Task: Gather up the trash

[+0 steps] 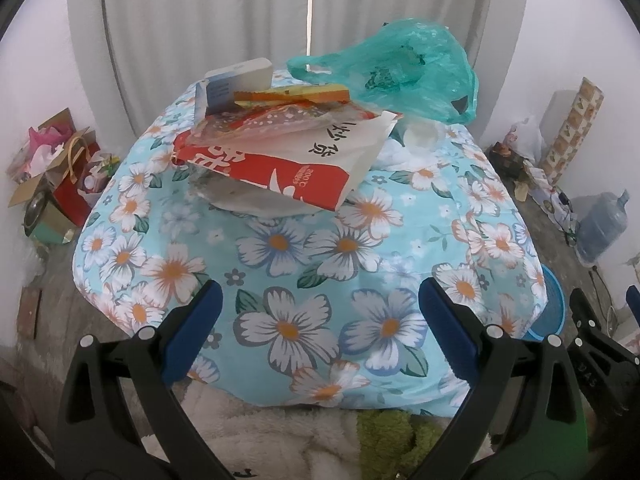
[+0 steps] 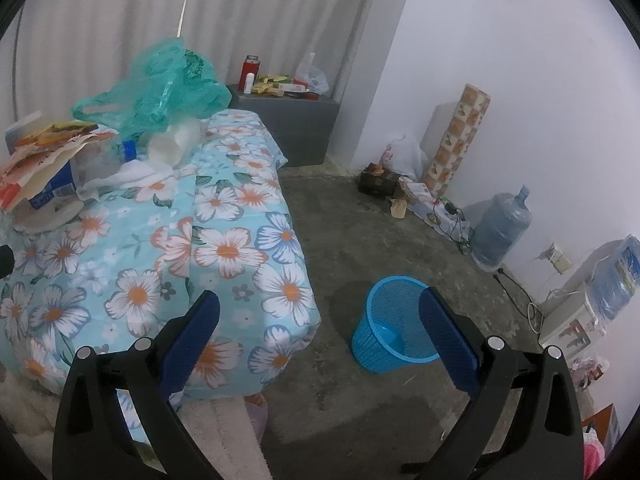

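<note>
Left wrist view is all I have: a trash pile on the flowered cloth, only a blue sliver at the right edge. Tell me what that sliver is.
Observer: A blue mesh wastebasket, upright on the concrete floor beside the covered table.
Operator: Report its contents.
Observer: Nothing visible inside; its bare bottom shows.
Operator: Check the right claw.
Observer: The right claw is open, holding nothing, above the floor between table and basket.
Operator: Name anything hidden behind the red-and-white bag.
Observer: A plastic bottle with a blue cap.
</note>
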`<state>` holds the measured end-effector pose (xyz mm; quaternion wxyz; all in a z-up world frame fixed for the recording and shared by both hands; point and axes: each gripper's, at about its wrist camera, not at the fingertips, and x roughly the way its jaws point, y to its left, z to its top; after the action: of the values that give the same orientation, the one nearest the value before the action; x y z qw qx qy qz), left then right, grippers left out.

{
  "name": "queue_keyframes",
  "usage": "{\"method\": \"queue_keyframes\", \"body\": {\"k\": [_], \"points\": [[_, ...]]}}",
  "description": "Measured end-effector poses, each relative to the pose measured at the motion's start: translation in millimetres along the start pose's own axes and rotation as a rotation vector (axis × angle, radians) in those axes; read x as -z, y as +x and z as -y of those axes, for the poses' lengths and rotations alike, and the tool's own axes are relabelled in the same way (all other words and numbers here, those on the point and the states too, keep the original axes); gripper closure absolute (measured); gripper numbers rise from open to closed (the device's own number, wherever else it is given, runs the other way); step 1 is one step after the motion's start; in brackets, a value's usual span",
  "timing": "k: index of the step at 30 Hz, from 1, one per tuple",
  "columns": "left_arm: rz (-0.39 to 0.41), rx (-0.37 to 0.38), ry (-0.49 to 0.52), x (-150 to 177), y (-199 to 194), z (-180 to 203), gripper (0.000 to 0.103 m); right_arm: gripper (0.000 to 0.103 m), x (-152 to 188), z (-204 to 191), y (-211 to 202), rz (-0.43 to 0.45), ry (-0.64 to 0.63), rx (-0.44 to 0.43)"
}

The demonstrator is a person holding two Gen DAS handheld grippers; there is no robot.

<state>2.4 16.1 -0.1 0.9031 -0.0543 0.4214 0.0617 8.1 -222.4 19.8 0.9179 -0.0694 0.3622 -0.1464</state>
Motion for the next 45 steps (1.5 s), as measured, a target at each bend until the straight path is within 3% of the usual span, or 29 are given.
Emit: {"method": "queue_keyframes", "body": {"k": [30,38,45], "points": [[0.002,-0.056,-0.048,-3,3,-15,0.009,0.006,1,-8,3,-0.008,-0.01,-0.017],[-0.01,-0.045,0.055,-2,6,-6,0.009,0.006,1,-8,3,-0.01,-0.008,-0.019],[-0.003,-0.054,0.08,-6,5,-4,0.009,0.006,0,-8,3,-0.012,-0.01,-0.02]]}}
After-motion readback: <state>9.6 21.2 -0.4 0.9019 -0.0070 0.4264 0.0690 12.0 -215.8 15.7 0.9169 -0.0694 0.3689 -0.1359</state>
